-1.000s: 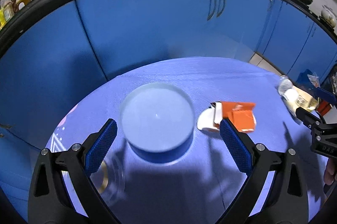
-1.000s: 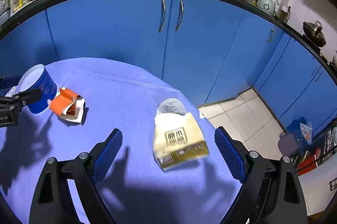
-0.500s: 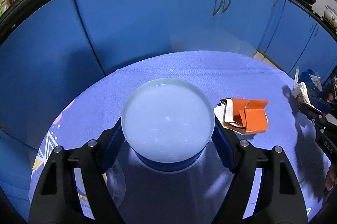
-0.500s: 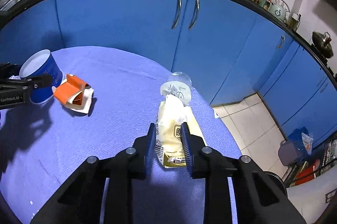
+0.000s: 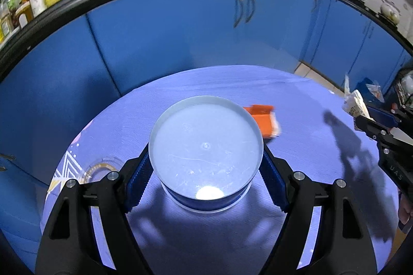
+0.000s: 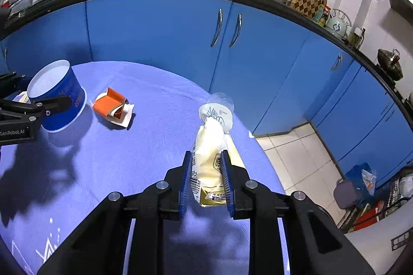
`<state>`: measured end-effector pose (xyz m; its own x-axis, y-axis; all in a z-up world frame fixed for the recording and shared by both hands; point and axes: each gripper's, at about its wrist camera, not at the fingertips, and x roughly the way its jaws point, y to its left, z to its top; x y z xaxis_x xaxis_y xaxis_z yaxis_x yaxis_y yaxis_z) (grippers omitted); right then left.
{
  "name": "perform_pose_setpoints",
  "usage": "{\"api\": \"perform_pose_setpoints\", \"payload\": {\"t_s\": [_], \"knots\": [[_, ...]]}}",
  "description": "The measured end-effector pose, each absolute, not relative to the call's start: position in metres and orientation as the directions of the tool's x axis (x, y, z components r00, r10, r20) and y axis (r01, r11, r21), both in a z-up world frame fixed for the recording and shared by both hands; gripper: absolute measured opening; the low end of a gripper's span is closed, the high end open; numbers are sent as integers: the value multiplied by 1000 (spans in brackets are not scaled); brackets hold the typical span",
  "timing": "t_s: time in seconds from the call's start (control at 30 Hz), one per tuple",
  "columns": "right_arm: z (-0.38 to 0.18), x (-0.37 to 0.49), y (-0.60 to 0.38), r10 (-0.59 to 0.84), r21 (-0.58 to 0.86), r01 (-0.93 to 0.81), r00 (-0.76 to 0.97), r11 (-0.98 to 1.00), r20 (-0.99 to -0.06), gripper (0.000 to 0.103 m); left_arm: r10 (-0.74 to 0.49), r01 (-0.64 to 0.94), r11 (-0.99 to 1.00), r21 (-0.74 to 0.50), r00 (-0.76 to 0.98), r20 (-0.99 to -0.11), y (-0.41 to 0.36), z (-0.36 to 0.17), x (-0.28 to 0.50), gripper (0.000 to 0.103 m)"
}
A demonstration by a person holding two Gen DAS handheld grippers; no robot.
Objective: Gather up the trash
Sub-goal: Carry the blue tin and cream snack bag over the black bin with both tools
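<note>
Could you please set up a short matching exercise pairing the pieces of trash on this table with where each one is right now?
Things:
1. blue tub
2. yellow wrapper
3. orange carton
4. clear cup

Places:
A. lying loose on the tablecloth, between the two grippers
B. clamped in the right gripper
C. near the table's far edge, beyond the wrapper
D. clamped in the left gripper

Pairs: 1-D, 2-B, 3-A, 4-C

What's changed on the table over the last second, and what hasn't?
Both grippers closed on trash. The left gripper, open a second ago, now clamps the blue tub, which looks slightly lifted. The right gripper, also open then, has just been closing and now pinches the yellow wrapper, raising it off the cloth. The orange carton and the clear cup stayed where they were.
</note>
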<state>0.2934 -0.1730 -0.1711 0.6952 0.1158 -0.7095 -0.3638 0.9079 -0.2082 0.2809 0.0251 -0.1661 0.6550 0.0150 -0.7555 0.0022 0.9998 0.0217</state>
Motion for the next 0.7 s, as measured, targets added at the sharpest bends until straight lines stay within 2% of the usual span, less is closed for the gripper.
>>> {"api": "perform_pose_setpoints", "payload": {"t_s": [0.4,0.7], "knots": [[-140,250,-211,47,-293,-304,763,907,-645,22,-28,103,993,58,682,-731,-35,-138,253,76],[-126,224,-251,8,-304,-246,790,920,-614,22,-70,177,981,76,695,-715,-88,-121,233,76]]}}
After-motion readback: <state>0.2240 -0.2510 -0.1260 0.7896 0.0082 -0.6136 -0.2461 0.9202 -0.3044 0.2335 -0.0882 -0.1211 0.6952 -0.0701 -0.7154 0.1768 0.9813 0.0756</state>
